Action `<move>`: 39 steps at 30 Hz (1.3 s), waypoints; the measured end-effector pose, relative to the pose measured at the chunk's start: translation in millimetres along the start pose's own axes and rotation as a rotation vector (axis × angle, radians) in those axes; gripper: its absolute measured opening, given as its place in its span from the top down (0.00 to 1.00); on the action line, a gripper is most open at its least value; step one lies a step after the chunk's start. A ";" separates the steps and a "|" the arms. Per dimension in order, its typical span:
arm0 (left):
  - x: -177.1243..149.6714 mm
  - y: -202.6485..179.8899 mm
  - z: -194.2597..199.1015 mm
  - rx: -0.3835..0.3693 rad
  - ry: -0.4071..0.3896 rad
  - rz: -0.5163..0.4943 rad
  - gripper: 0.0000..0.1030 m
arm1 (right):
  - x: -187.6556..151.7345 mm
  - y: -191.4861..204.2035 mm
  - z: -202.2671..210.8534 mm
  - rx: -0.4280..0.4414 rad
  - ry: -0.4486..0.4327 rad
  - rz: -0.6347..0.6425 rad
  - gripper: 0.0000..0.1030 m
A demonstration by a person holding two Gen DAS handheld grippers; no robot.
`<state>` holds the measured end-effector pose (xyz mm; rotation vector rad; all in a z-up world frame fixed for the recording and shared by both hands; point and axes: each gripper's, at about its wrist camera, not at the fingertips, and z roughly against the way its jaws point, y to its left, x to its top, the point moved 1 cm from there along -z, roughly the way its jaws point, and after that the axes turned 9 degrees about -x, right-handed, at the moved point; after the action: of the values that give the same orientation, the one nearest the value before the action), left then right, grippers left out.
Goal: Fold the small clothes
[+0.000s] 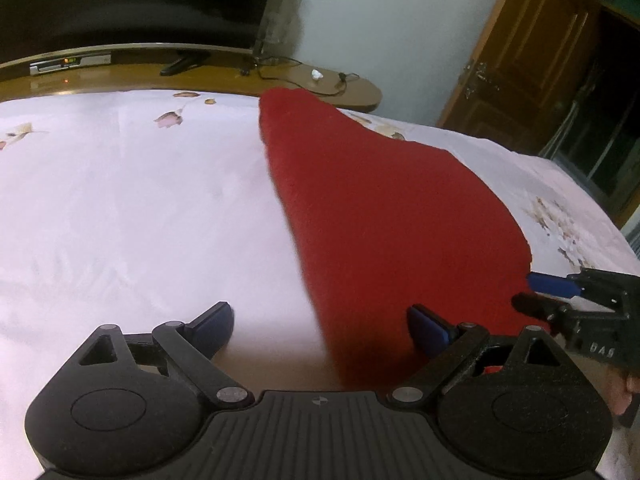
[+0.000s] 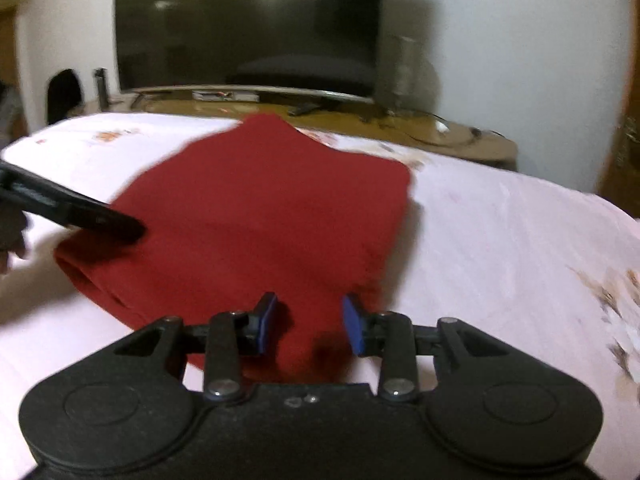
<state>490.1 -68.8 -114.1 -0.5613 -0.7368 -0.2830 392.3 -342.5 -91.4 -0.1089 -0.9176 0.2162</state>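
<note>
A: What's the surface here?

B: A bed under a pale pink sheet (image 1: 120,208) printed with scattered flower motifs. Past its far edge stands a low wooden TV stand (image 1: 224,76) carrying a large dark television (image 2: 248,28), a silver set-top box (image 1: 70,65) and some loose black cables (image 1: 304,76). A pale wall sits behind it, and a brown wooden door (image 1: 528,52) with a metal latch is off to the right in the left wrist view

A: And the garment?

B: A red garment (image 2: 256,216) lies on the sheet, flat and already doubled over, with a thick folded edge at its near left corner in the right wrist view. It narrows toward the far end of the bed. The cloth looks soft and plain; the frames are too blurred to tell what kind of clothing it is

A: Where are the grippers?

B: The left gripper (image 1: 320,328) has its jaws spread wide, the left finger over bare sheet, the right finger over the garment's near edge, nothing pinched. The right gripper (image 2: 310,324) has its blue pads (image 2: 267,322) apart above the garment's near edge, with no cloth clamped between them

A: Can each see the other?

B: Yes. The right gripper shows at the garment's right corner in the left wrist view, and the left one reaches over its left side in the right wrist view
</note>
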 end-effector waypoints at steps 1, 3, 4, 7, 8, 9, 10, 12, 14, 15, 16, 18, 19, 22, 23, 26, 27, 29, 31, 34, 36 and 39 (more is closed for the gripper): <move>-2.1 0.3 2.5 0.004 -0.002 -0.003 0.09 | -3.7 -4.3 1.5 0.000 0.005 -0.009 0.65; -4.6 0.2 6.6 0.012 -0.001 -0.010 0.09 | -7.1 -10.0 2.9 0.003 0.015 -0.037 0.60; -6.1 0.9 8.6 0.015 -0.001 -0.013 0.09 | -7.4 -10.8 3.5 -0.009 0.021 -0.040 0.59; -7.9 0.4 17.7 0.021 -0.001 -0.006 0.09 | -5.6 -12.5 3.0 -0.011 0.037 -0.057 0.58; -7.5 -0.7 23.1 0.022 -0.005 -0.006 0.09 | -4.9 -12.4 3.7 -0.009 0.045 -0.068 0.59; -7.3 -1.8 26.9 0.022 -0.012 -0.008 0.09 | -5.1 -13.4 9.9 -0.009 0.049 -0.084 0.59; -7.5 -3.5 30.9 0.019 -0.019 -0.014 0.09 | -3.4 -14.6 14.6 -0.007 0.043 -0.104 0.60; -9.6 -7.0 36.7 0.016 -0.027 -0.026 0.09 | 0.8 -17.0 28.3 0.021 0.005 -0.140 0.59; -13.1 -9.1 38.0 0.023 -0.024 -0.036 0.09 | 3.0 -16.4 34.2 0.052 -0.007 -0.175 0.59; -14.6 -8.7 36.4 0.029 -0.014 -0.035 0.09 | 3.0 -16.0 34.5 0.067 -0.004 -0.195 0.59; -16.8 -7.3 34.6 0.035 -0.004 -0.028 0.09 | 1.4 -15.0 30.9 0.071 0.010 -0.203 0.59; -20.4 -4.1 32.5 0.030 0.001 -0.013 0.09 | -6.9 -11.0 13.2 0.013 0.106 -0.182 0.59; -21.7 -3.2 33.1 0.030 -0.002 -0.011 0.09 | -11.5 -12.5 6.9 0.006 0.127 -0.195 0.57; -22.3 -3.3 33.3 0.028 -0.003 -0.010 0.09 | -17.4 -26.1 3.7 0.042 0.134 -0.320 0.56; -21.9 -3.2 33.1 0.027 -0.002 -0.010 0.09 | -18.4 -27.5 2.6 0.045 0.134 -0.331 0.56; -18.6 -4.2 37.0 0.023 -0.007 -0.010 0.09 | -18.3 -30.3 0.7 0.052 0.138 -0.357 0.54; -16.8 -3.9 39.9 0.013 -0.020 -0.008 0.09 | -17.1 -31.7 4.1 0.058 0.135 -0.380 0.54; -11.4 2.0 46.0 -0.013 -0.049 0.014 0.09 | -15.0 -39.8 14.5 0.094 0.093 -0.453 0.52; -4.6 9.5 46.7 -0.038 -0.061 0.037 0.09 | -11.9 -54.9 18.4 0.124 0.055 -0.534 0.49; 9.5 21.2 41.1 -0.126 -0.074 0.099 0.12 | -13.2 -82.5 5.2 0.183 0.078 -0.698 0.48; 19.2 29.4 30.3 -0.206 -0.065 0.158 0.17 | -15.5 -97.5 -10.0 0.237 0.104 -0.790 0.48; 29.4 41.3 7.8 -0.292 -0.038 0.244 0.18 | -17.6 -109.6 -31.9 0.295 0.139 -0.856 0.47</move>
<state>524.6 -32.0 -104.5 -0.9278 -0.6599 -0.1531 422.6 -453.2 -104.0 0.5319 -0.7161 -0.4476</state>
